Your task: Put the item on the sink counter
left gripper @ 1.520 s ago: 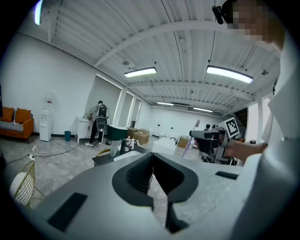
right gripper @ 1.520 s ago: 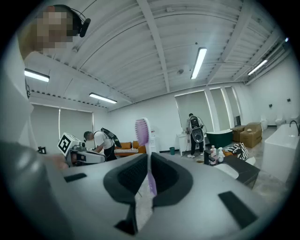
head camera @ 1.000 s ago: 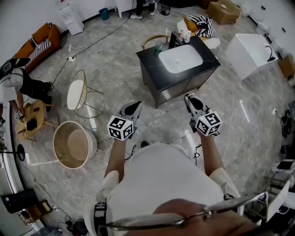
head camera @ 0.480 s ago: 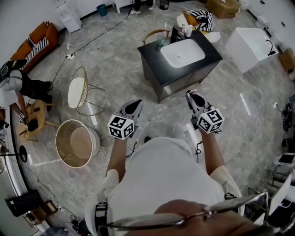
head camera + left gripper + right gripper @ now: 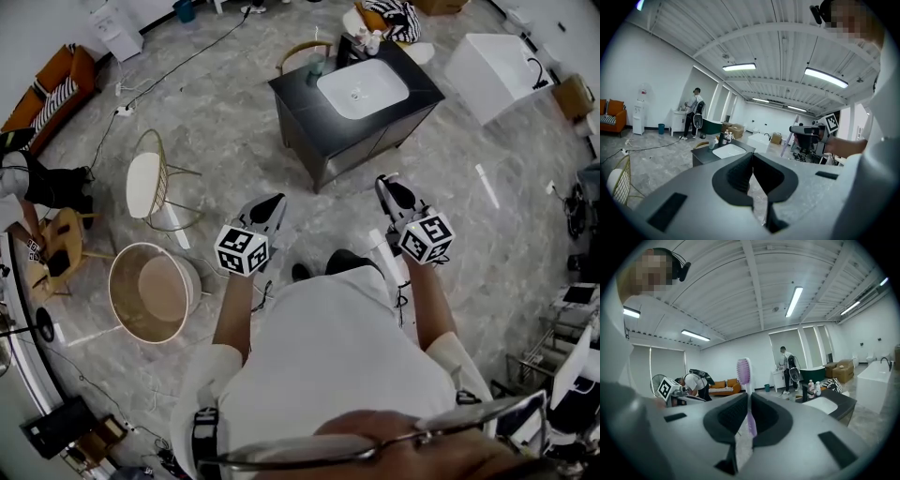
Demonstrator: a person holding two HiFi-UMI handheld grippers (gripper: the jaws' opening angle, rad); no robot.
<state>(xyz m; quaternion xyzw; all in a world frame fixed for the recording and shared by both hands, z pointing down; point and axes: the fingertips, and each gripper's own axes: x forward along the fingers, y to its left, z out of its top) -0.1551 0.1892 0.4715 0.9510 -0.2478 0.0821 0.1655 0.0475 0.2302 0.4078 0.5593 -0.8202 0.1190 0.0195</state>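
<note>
A purple toothbrush [image 5: 744,376] stands upright between the jaws of my right gripper [image 5: 749,397], which is shut on its handle. In the head view that gripper [image 5: 387,185] hangs over the marble floor, short of the dark sink counter [image 5: 300,94] with its white basin [image 5: 362,88]. My left gripper [image 5: 272,204] is level with it to the left. Its jaws are shut with nothing between them [image 5: 753,157]. The counter [image 5: 704,154] lies ahead in the left gripper view and at the right [image 5: 839,401] in the right gripper view.
Bottles [image 5: 366,39] and a cup [image 5: 315,66] stand on the counter's far side. A white wire-frame chair [image 5: 148,183] and a round tub [image 5: 150,292] sit on the floor at left. A white bathtub [image 5: 492,64] is beyond the counter at right. A person [image 5: 37,183] bends at far left.
The sink counter has slid up in the head view and the tub and chair have shifted slightly. A shoe now shows between the arms. Both grippers keep the same pose and grip.
</note>
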